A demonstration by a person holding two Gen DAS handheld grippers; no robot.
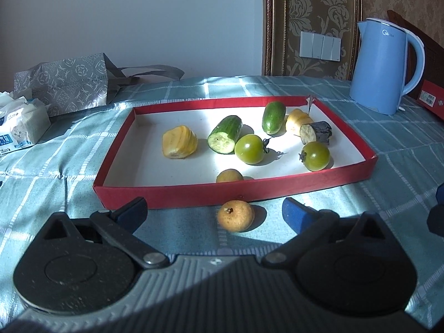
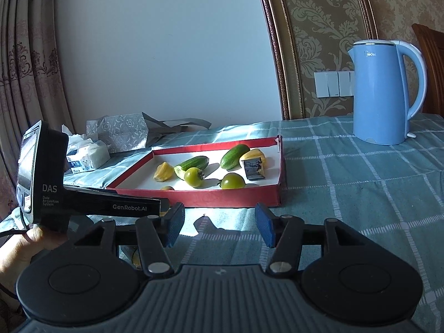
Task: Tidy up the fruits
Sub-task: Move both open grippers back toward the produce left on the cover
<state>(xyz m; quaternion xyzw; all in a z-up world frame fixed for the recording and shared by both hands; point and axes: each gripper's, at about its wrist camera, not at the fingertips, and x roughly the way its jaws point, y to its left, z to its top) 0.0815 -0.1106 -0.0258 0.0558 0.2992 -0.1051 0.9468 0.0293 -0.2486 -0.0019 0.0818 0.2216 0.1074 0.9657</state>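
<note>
Hovering with jaws spread and empty, left claw (image 1: 215,211) frames the brown fruit (image 1: 235,215) lying on the tabletop just outside the red tray (image 1: 177,193); right claw (image 2: 219,226) gapes idle nearby. Next, probably: closing gently, lifting over the tray's near wall.

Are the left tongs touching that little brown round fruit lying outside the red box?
Apart. In the left wrist view the small brown fruit sits on the cloth between the open left tongs, with bare cloth showing on both sides of it.

Bare checked teal cloth (image 2: 347,194) lies right of the shallow red cardboard tray (image 1: 249,191); the tall blue plastic kettle (image 2: 385,97) blocks the far corner.
</note>
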